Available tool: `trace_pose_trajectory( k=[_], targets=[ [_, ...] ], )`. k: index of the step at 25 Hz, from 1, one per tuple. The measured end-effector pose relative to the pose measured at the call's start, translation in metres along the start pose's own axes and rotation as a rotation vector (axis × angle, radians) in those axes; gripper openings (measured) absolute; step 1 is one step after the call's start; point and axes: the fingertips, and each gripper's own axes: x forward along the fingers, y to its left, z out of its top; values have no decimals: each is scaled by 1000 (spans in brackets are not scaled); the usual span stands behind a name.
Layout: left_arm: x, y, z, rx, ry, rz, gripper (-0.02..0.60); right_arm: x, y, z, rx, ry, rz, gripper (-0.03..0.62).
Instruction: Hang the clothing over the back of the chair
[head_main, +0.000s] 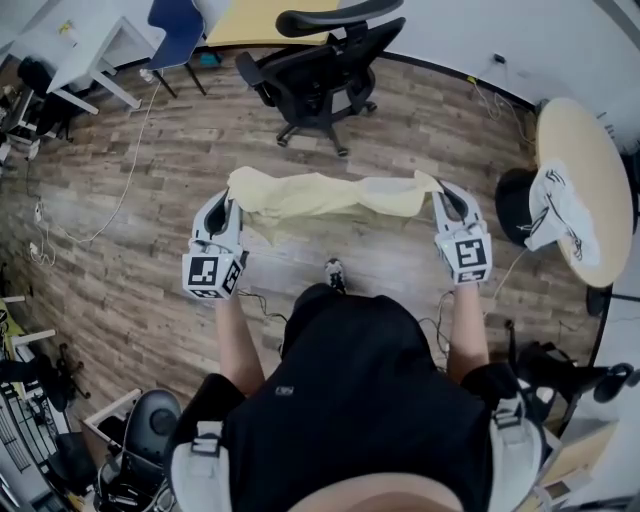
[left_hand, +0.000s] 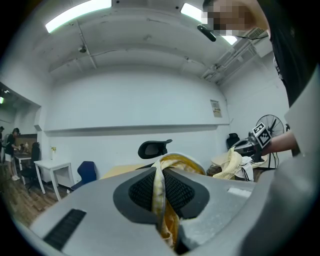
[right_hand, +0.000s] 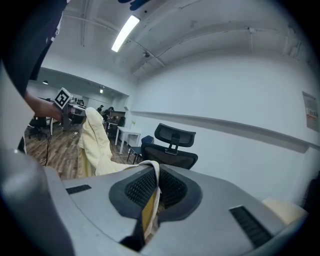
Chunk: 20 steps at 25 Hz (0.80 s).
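A pale yellow garment (head_main: 325, 197) hangs stretched between my two grippers in the head view. My left gripper (head_main: 229, 203) is shut on its left end, and the cloth (left_hand: 161, 190) shows pinched between the jaws in the left gripper view. My right gripper (head_main: 440, 196) is shut on the right end, with a fold of the garment (right_hand: 150, 197) caught between its pads. The black office chair (head_main: 322, 70) stands ahead on the wood floor, beyond the garment; its headrest (right_hand: 175, 135) and back rise just past my right gripper's jaws.
A round light table (head_main: 585, 190) with a white printed cloth (head_main: 560, 205) stands at the right, a black fan (head_main: 515, 205) beside it. A white desk (head_main: 95, 50) and a blue chair (head_main: 180, 30) are at the far left. Cables lie on the floor.
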Motion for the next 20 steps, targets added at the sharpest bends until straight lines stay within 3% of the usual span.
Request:
trace_pose_trajectory(
  k=[11, 20],
  targets=[
    [38, 26, -8, -3, -12, -63, 26, 28, 1, 6, 10, 29, -51, 3],
    [53, 46, -11, -11, -21, -68, 26, 41, -4, 4, 5, 38, -88, 3]
  ],
)
